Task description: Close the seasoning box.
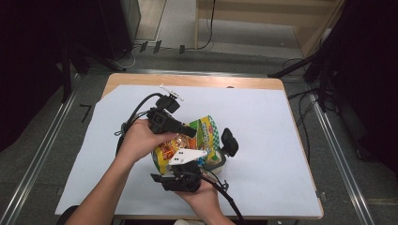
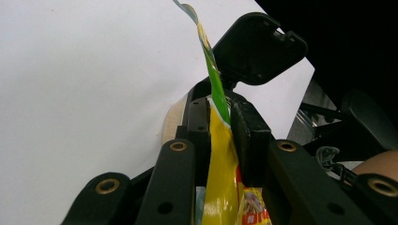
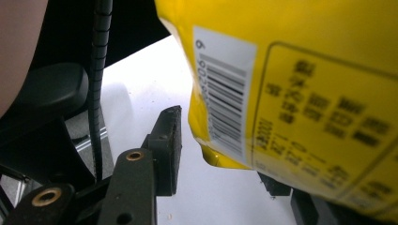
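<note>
A yellow and green snack bag (image 1: pixel 206 136) is held up over the white sheet near the table's front. My left gripper (image 1: pixel 191 132) reaches in from the left and is shut on the bag's thin edge; in the left gripper view both pads (image 2: pixel 199 124) pinch the yellow film (image 2: pixel 220 164). My right gripper (image 1: pixel 202 161) comes from below with its grey plate on top. In the right gripper view the bag's barcode side (image 3: pixel 305 70) hangs between its jaws. The left pad (image 3: pixel 169 145) stands clear of the bag, and the other jaw is mostly hidden behind it.
A white sheet (image 1: pixel 267 117) covers most of the wooden table (image 1: pixel 197 80). A black rounded piece (image 1: pixel 229 142) sits just right of the bag. Cables trail from both grippers. Dark stands and rails flank the table on both sides.
</note>
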Tool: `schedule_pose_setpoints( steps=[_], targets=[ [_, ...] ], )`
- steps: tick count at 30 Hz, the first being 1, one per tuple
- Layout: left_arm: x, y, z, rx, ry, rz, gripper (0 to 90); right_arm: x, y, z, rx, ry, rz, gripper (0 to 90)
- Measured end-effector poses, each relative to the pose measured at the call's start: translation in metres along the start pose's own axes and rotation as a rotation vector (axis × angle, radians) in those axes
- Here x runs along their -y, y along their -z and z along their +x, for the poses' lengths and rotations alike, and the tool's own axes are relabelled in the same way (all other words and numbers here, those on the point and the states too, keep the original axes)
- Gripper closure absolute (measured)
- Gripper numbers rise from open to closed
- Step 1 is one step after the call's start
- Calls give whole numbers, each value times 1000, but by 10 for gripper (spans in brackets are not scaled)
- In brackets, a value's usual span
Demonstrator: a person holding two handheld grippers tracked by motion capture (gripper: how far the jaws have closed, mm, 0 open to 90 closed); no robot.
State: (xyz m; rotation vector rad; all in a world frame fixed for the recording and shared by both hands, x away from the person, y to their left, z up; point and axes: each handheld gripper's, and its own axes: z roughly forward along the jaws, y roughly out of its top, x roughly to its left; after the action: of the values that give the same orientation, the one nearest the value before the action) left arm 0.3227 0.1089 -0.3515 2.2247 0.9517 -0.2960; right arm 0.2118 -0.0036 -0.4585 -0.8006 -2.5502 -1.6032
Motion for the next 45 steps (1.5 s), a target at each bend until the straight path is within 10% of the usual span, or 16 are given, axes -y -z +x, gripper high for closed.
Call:
schedule_pose_setpoints(
  steps=[45],
  targets=[
    [4,-6,11,29,-25,47,873,15,-11,-6,36,5,49,503]
  ],
)
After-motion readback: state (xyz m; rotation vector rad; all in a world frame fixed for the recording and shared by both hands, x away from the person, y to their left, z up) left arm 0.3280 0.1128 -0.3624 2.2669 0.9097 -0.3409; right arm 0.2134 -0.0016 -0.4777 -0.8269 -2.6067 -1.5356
